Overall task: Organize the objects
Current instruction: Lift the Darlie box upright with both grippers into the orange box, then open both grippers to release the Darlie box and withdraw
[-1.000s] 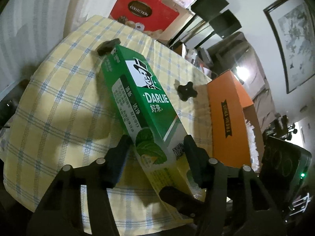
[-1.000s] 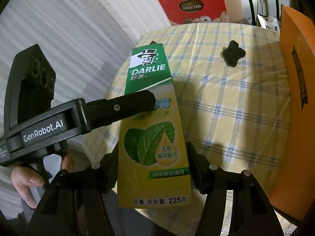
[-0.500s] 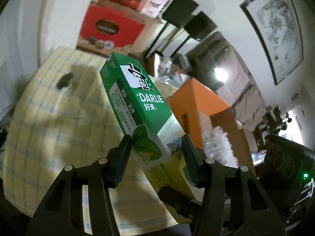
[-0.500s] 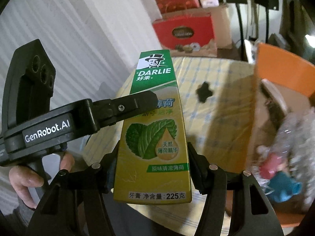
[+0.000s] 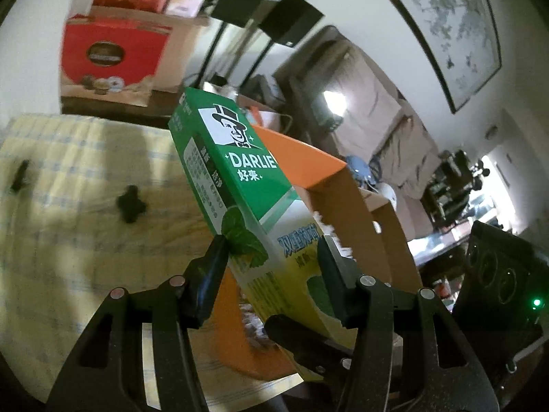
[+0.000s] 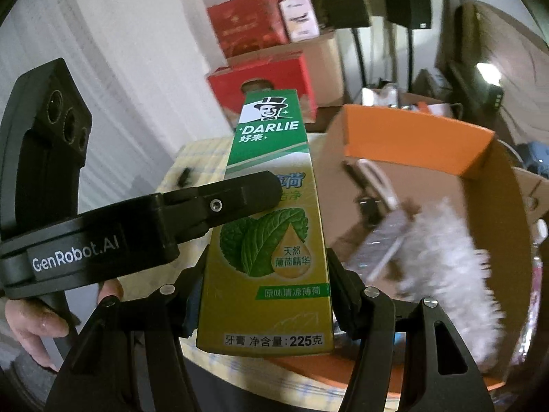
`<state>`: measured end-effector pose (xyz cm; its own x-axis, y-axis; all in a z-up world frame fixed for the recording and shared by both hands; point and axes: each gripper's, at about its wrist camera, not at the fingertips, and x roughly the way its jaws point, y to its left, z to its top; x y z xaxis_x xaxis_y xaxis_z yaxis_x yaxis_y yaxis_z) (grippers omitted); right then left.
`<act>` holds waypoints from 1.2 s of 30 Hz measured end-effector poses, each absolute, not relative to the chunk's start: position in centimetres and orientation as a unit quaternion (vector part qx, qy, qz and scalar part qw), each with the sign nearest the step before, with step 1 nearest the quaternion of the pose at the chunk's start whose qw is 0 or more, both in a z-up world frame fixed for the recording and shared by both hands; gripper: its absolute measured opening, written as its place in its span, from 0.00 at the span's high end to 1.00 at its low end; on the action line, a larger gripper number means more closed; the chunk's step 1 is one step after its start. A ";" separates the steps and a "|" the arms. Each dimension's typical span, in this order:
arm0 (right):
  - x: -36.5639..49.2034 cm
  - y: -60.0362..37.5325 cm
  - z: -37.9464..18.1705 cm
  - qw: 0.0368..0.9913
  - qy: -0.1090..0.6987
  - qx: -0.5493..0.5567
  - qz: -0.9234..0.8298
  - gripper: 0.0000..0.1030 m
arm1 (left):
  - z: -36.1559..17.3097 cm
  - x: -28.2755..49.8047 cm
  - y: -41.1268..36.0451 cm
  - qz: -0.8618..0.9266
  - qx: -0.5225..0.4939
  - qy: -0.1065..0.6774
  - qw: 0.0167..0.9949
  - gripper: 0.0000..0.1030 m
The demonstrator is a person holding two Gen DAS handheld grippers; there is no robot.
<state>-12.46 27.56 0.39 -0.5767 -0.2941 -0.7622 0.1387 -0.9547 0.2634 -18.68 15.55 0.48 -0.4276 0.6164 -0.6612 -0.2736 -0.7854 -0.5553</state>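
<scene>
A green and yellow Darlie toothpaste box (image 5: 247, 185) (image 6: 271, 226) is held in the air by both grippers at once. My left gripper (image 5: 272, 257) is shut on its middle. My right gripper (image 6: 266, 288) is shut on its lower end. The box hangs over the near wall of an open orange cardboard box (image 5: 343, 213) (image 6: 429, 151). That orange box holds a white fluffy duster (image 6: 442, 261) and other items. The left gripper's body (image 6: 103, 237) crosses the right wrist view.
A table with a yellow checked cloth (image 5: 68, 206) lies below at the left, with two small black pieces (image 5: 130, 204) (image 5: 19, 176) on it. Red gift boxes (image 5: 109, 55), black speakers and a framed picture stand behind.
Both grippers have lifted the toothpaste box off the table and carried it right, from above the cloth to above the orange box. The orange box's inside has come into view.
</scene>
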 end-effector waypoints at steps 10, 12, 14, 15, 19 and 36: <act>-12.5 34.3 0.7 0.076 -0.101 0.453 -0.883 0.40 | -0.5 -20.2 22.7 0.799 -0.483 -0.180 0.311 0.52; -12.4 35.6 0.4 0.061 -0.103 0.455 -0.882 0.40 | -1.0 -20.4 24.4 0.793 -0.489 -0.174 0.319 0.51; -12.1 36.9 0.0 0.046 -0.106 0.455 -0.883 0.40 | -1.2 -20.5 26.1 0.789 -0.493 -0.163 0.327 0.51; -11.9 37.5 -0.1 0.039 -0.108 0.455 -0.883 0.40 | -1.3 -20.5 26.8 0.788 -0.495 -0.159 0.330 0.51; -11.2 40.0 -0.9 0.021 -0.122 0.458 -0.880 0.40 | -1.9 -20.6 29.8 0.781 -0.505 -0.140 0.340 0.51; -11.0 42.2 -4.5 -0.064 -0.107 0.468 -0.875 0.42 | -5.1 -21.3 33.3 0.755 -0.549 -0.100 0.346 0.53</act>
